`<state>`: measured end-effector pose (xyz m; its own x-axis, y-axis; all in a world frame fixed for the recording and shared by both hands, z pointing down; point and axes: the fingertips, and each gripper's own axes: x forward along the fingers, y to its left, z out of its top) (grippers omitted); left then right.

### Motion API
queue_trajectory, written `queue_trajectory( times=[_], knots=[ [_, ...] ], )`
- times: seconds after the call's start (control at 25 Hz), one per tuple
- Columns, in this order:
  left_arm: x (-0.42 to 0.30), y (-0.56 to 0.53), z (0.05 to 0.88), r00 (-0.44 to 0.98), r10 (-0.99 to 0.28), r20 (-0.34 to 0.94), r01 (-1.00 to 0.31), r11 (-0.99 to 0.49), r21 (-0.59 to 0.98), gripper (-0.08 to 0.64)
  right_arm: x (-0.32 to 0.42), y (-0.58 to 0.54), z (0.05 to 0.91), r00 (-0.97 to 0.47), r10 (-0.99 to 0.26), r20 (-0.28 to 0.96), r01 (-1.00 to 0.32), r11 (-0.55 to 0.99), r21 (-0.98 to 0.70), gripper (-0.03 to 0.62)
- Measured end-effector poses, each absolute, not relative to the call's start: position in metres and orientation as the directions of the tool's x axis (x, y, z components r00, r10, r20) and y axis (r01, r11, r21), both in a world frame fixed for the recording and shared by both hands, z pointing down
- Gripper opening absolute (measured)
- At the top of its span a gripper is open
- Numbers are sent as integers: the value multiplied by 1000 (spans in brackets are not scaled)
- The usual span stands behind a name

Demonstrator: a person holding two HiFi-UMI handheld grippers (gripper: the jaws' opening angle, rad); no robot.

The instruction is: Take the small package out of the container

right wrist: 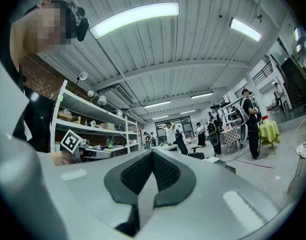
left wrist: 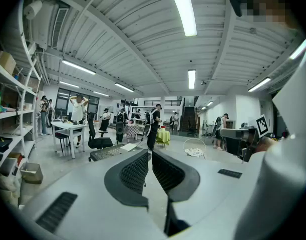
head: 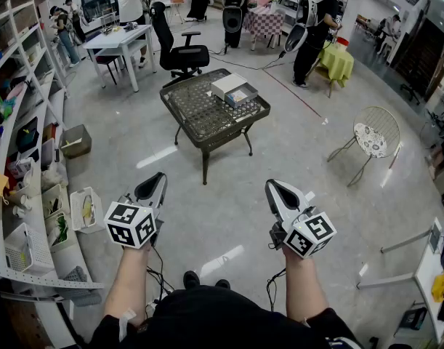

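I hold the left gripper [head: 155, 179] and right gripper [head: 275, 187] near, jaws together and empty. The far mesh table [head: 196, 118] bears what seem to be boxes [head: 234, 88].

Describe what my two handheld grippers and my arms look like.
The left gripper and right gripper have pale grey bodies and tapering jaws lined with black ribbed pads. Each carries a white cube printed with black square markers and trails a thin black cable. The forearms have no sleeves, and the top is dark.
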<state>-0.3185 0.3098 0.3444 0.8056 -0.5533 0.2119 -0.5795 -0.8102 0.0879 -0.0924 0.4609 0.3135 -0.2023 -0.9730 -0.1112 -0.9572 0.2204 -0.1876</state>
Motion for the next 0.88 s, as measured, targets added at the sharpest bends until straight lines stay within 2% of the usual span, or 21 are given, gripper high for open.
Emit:
queue_trajectory(
  times=[0.44,0.88],
  knots=[
    [-308,325,342,794,-572,205,-596,-799,76,29,-77,478,307,-181,-972,-148,-961,207,-183,8],
    [-291,304,366,786,-571,238,-602,-793,87,29,-62,461,327,-196,-970,-143,-939,228,-258,11]
  ],
)
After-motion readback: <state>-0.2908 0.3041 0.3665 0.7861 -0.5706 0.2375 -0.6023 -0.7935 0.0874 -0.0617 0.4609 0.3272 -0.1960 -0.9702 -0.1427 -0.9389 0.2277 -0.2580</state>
